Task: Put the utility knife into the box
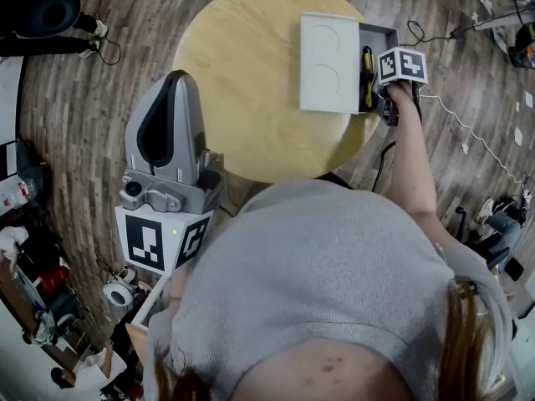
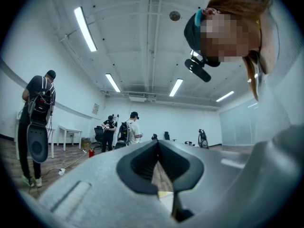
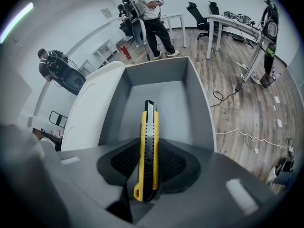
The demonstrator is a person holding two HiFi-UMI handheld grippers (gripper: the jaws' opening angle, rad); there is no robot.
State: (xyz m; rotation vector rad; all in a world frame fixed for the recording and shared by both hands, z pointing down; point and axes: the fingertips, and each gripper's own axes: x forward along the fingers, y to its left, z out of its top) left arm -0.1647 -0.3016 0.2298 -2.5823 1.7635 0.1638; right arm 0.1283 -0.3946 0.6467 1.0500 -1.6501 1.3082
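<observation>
A yellow and black utility knife (image 3: 147, 151) stands between the pads of my right gripper (image 3: 148, 146), which is shut on it. Its tip points down into the open grey box (image 3: 190, 103). In the head view the knife (image 1: 366, 72) lies along the uncovered right end of the box (image 1: 389, 34), under the right gripper's marker cube (image 1: 400, 63). A white lid (image 1: 328, 61) covers the rest of the box. My left gripper (image 1: 172, 82) is held level near the table's front edge, jaws together with nothing between them.
The box sits on a round wooden table (image 1: 242, 82). Cables (image 1: 468, 132) trail across the plank floor to the right. Several people (image 2: 128, 132) stand by desks and chairs farther back in the room.
</observation>
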